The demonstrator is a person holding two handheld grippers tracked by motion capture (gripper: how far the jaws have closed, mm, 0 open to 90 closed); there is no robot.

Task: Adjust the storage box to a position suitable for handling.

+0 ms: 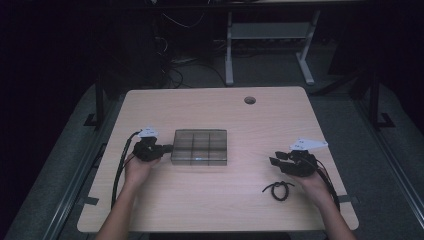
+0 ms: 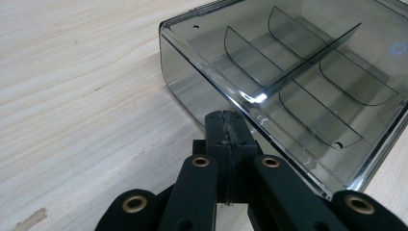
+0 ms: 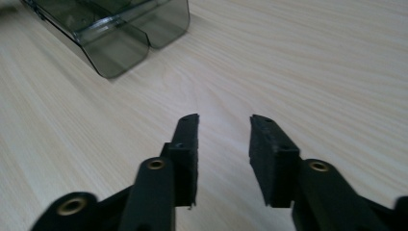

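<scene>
While the left gripper [image 1: 159, 148] sits at the left wall of the smoky clear organiser box [image 1: 199, 146], its jaws are pressed fully together with nothing between them. In the left gripper view the shut tips [image 2: 226, 126] rest against the box's rim, so I read it as bracing the box, not gripping it.

The box stands near the middle of the bench [image 1: 210, 210], its compartments empty as far as I can see. The black hair tie [image 1: 279, 190] lies on the bench towards the near right — just in front of the right hand, well apart from the box.

The right gripper [image 1: 274, 160] hangs above bare wood to the right of the box. In the right gripper view its jaws [image 3: 223, 144] stand partly apart and hold nothing; one corner of the box [image 3: 120, 33] shows far off.

Judgement on the step: the tie looks like the thing to fetch and drop into a compartment.
- Bring the right gripper back and down over the tie — it is behind the jaw line now.
- Pinch one strand of the loop, low to the wood; a limp tie slips from a shallow hold.
- Keep the left gripper against the wall so the light box does not slide.
</scene>
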